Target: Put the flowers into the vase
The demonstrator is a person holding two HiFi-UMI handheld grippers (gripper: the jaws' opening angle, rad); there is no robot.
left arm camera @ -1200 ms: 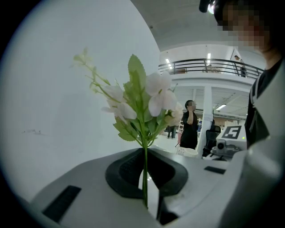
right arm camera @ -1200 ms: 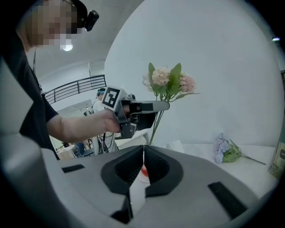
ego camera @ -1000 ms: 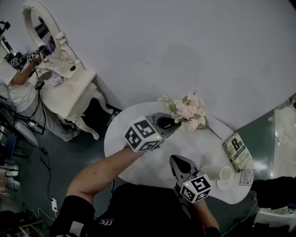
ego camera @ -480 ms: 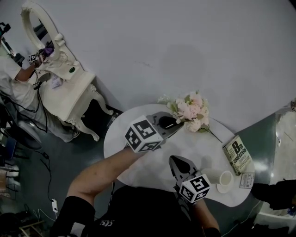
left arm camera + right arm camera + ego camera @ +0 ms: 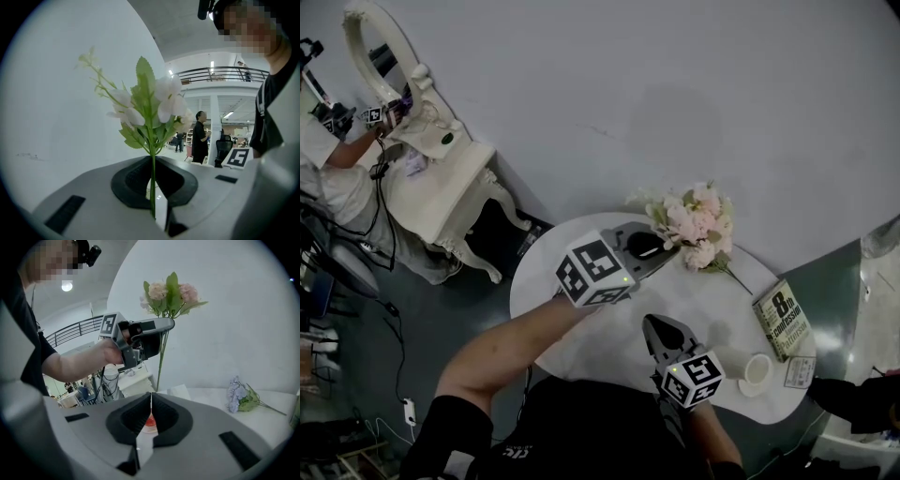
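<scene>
Grey left gripper (image 5: 672, 249), right gripper (image 5: 652, 323); black-white marker cubes (image 5: 592, 272); black T-shirt (image 5: 581, 427).

The left hand-held gripper (image 5: 664, 249) reaches forward on a bare, outstretched forearm (image 5: 502, 352), pointing almost level, its jaws pinched together on a thin flower stem (image 5: 153, 187). The right hand-held gripper (image 5: 653, 325) sits closer to the body, tipped slightly down — jaws fully together, gripping nothing.

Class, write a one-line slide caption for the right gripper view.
Left hand-held gripper holds a pink flower sprig upright above the white table, where purple flowers lie.
</scene>
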